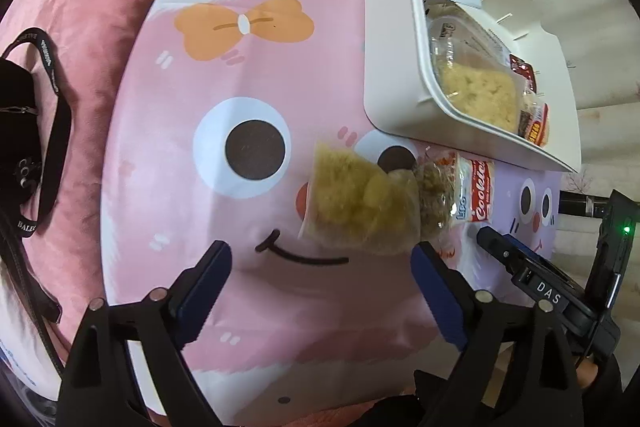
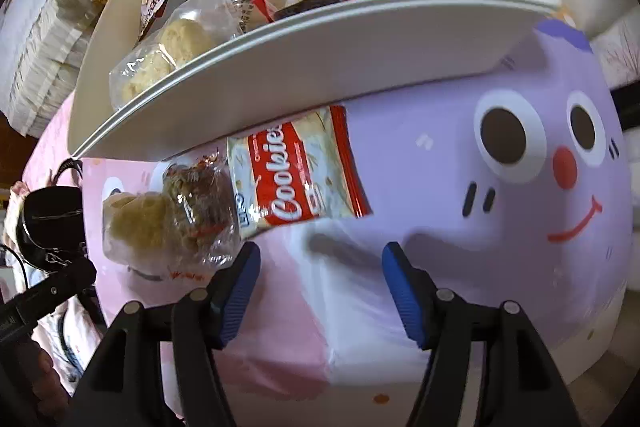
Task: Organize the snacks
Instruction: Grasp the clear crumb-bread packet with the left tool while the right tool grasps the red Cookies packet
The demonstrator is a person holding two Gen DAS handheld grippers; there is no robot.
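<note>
A bench (image 1: 168, 155) in a cartoon-face cloth carries one white bin (image 1: 394, 75) of snacks at its far right. Three packets lie loose just beside the bin's near wall: one pale puff bag (image 1: 352, 203), one dark crumbly bag (image 2: 200, 203), one cookies packet (image 2: 296, 175). The near cloth is bare. The left claw (image 1: 322, 279) gapes wide and empty; the right claw (image 2: 316, 279) is half-spread and empty.
</note>
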